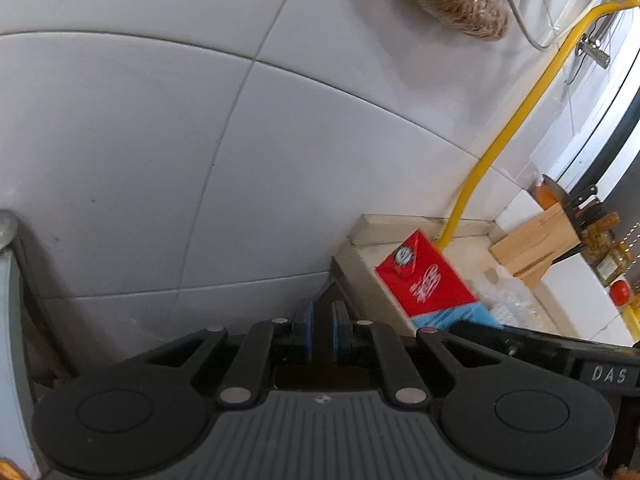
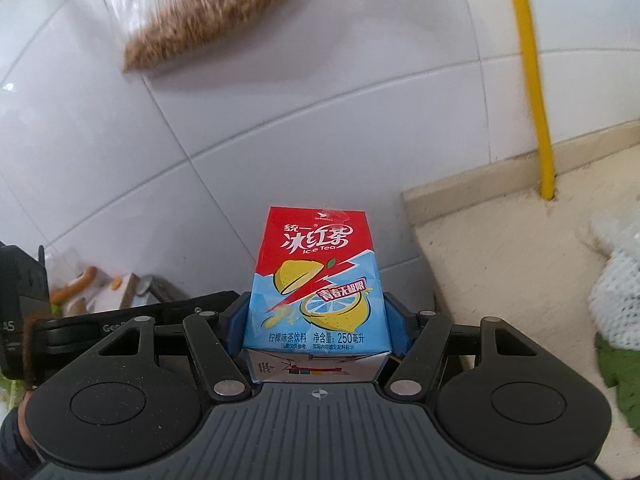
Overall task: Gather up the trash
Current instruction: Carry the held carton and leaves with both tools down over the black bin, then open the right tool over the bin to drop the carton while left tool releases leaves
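Grain bag (image 2: 208, 16) blurred, top cut off; white mesh (image 2: 616, 280) cropped.

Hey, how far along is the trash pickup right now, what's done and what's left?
Done: the iced tea carton is picked up, clamped in the right gripper in front of the tiled wall. In hand: only that carton; the left gripper is shut and empty. Left: dropping it in a bin, which neither view shows. White netting on the counter may be trash too.
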The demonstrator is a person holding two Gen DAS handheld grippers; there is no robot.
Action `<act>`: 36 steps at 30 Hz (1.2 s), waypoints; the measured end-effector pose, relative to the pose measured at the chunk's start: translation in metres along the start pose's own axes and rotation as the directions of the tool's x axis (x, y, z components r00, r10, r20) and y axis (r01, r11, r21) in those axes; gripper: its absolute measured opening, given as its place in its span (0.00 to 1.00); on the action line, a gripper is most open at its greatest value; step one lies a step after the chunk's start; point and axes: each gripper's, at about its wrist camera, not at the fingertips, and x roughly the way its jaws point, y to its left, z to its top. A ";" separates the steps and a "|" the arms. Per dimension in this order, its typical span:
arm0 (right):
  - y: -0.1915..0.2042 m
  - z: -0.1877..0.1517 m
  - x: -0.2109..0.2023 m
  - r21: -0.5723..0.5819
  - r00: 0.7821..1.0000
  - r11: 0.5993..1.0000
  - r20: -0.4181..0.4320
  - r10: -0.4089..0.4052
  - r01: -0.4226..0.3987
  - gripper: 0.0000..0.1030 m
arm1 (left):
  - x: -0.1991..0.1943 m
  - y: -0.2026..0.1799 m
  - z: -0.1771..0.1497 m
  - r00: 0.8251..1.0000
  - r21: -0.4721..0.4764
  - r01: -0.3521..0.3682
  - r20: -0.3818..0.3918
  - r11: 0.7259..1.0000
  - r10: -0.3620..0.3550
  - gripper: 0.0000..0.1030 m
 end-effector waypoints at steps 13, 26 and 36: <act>0.021 -0.018 0.055 -0.073 0.985 0.995 -0.158 -0.072 0.061 0.70 | 0.025 0.014 -0.015 0.990 0.039 -0.114 -0.082 0.993 0.117 0.04; 0.033 -0.034 0.082 -0.101 0.967 0.991 -0.229 -0.113 0.092 0.70 | 0.035 0.014 -0.016 0.983 0.066 -0.150 -0.096 0.986 0.156 0.04; 0.034 -0.037 0.093 -0.108 0.956 0.988 -0.258 -0.139 0.114 0.70 | 0.039 0.016 -0.016 0.979 0.072 -0.169 -0.099 0.983 0.176 0.05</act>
